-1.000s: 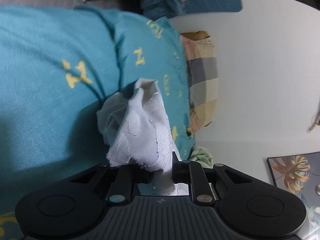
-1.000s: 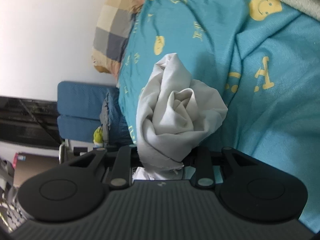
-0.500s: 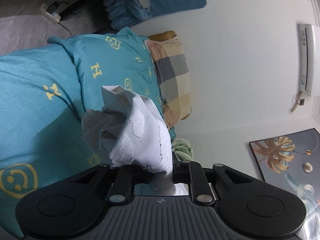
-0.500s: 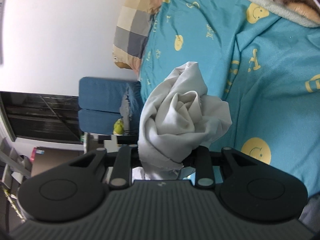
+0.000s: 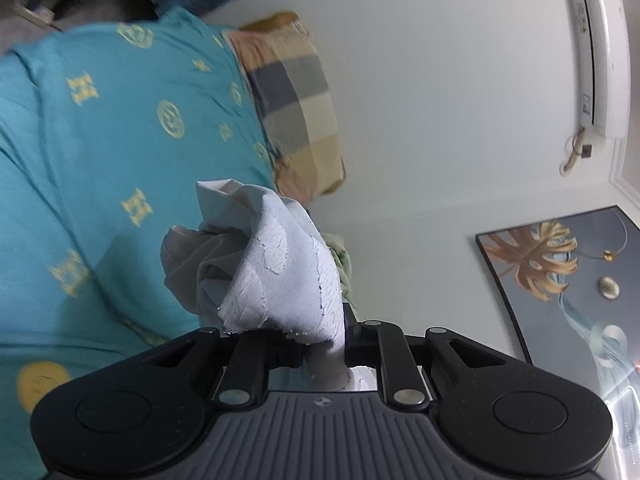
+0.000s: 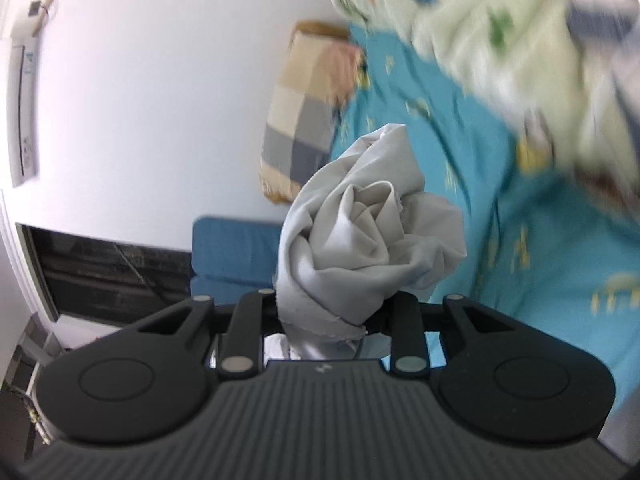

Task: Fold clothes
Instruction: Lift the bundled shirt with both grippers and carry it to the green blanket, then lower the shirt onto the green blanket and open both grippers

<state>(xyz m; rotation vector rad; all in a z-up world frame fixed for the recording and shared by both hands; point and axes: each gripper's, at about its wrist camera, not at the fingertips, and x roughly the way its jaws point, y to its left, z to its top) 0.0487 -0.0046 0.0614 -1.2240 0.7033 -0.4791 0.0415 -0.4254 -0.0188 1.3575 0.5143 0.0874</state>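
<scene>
A pale grey garment is bunched in both grippers, lifted above the teal bed. In the left wrist view, my left gripper (image 5: 320,344) is shut on a bunch of the grey garment (image 5: 276,264), which shows a white cracked print. In the right wrist view, my right gripper (image 6: 328,320) is shut on another crumpled bunch of the same garment (image 6: 368,240). The cloth hides the fingertips of both grippers. The part of the garment between the two grippers is out of view.
The bed has a teal sheet with yellow letters and smileys (image 5: 100,140). A checked pillow (image 5: 296,100) lies against the white wall. A light green patterned blanket (image 6: 500,20) lies on the bed. A blue chair (image 6: 232,252), an air conditioner (image 5: 600,60) and a framed picture (image 5: 560,280) are around.
Both grippers have risen and tilted up with the garment still held. The wall, air conditioner and picture have come into view, and the bed looks farther away. The right view is now motion-blurred.
</scene>
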